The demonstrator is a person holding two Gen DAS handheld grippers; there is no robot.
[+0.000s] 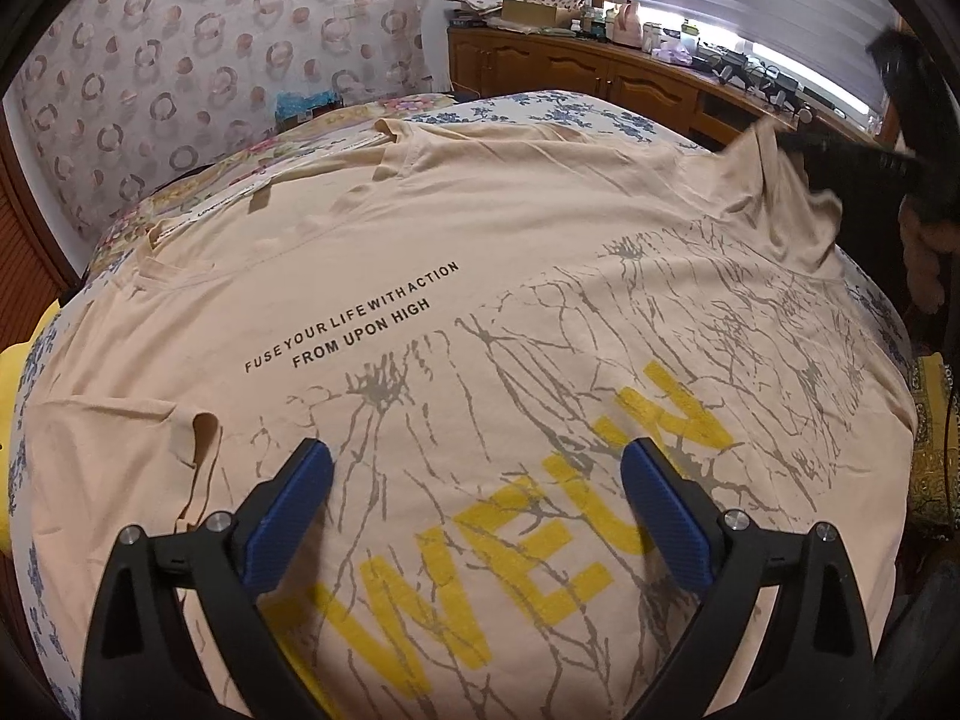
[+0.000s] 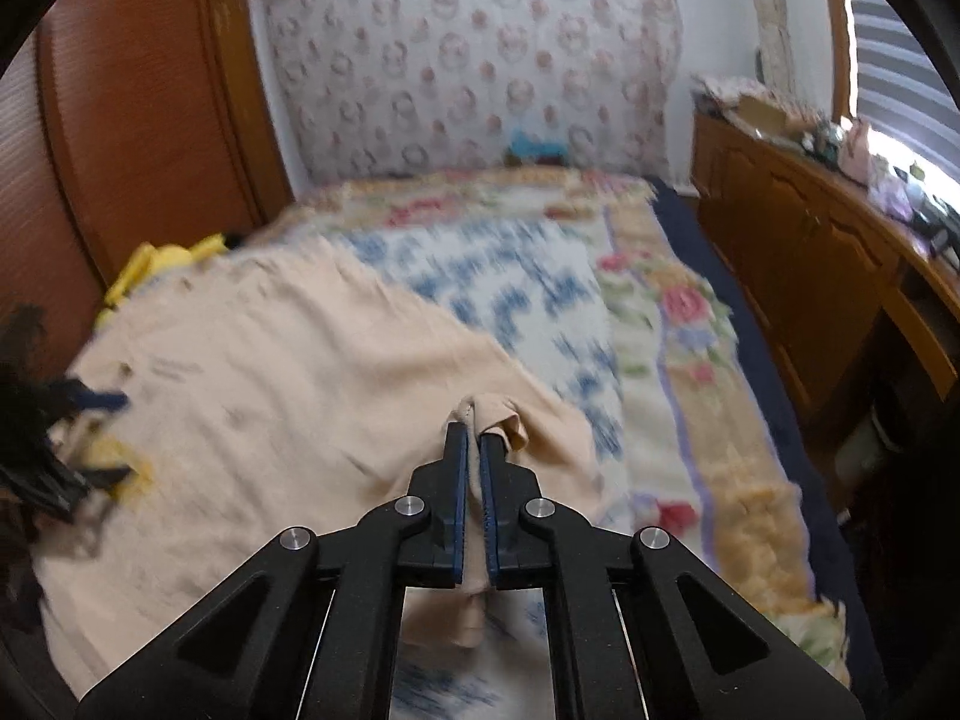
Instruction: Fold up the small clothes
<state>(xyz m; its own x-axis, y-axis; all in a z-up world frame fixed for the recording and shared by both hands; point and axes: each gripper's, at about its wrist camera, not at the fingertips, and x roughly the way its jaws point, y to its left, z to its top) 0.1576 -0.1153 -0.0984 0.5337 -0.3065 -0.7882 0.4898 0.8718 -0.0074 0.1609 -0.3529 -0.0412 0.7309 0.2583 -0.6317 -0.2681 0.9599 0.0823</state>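
Lettering on the beige T-shirt (image 1: 480, 276) fills the left wrist view: two lines of small black print across the middle of the frame read "FUSE YOUR LIFE WITH ACTION" and "FROM UPON HIGH", and large yellow capitals at lower centre show "WE" followed by further letters too broken up by a grey crackle print to read. The shirt lies spread face up over a blue-flowered sheet (image 1: 540, 105) on the bed. The left gripper (image 1: 477, 468) stands spread wide at the bottom of the frame, its blue pads apart above the yellow letters and holding nothing. At the upper right the shirt's far corner is pulled up into a peak against the dark, blurred right gripper (image 1: 852, 156). A wooden sideboard (image 1: 600, 75) along the top right carries a cardboard box, bottles and small clutter, none of it legible.

In the right wrist view, which is motion-blurred, the right gripper (image 2: 473, 438) at lower centre is pressed together, pinching a fold of the T-shirt (image 2: 270, 372) between its blue pads. The rest of the shirt trails to the left of the frame over the blue-flowered sheet (image 2: 516, 288), with a floral blanket (image 2: 690, 330) to the right. Yellow cloth (image 2: 156, 264) lies at the shirt's far left edge.
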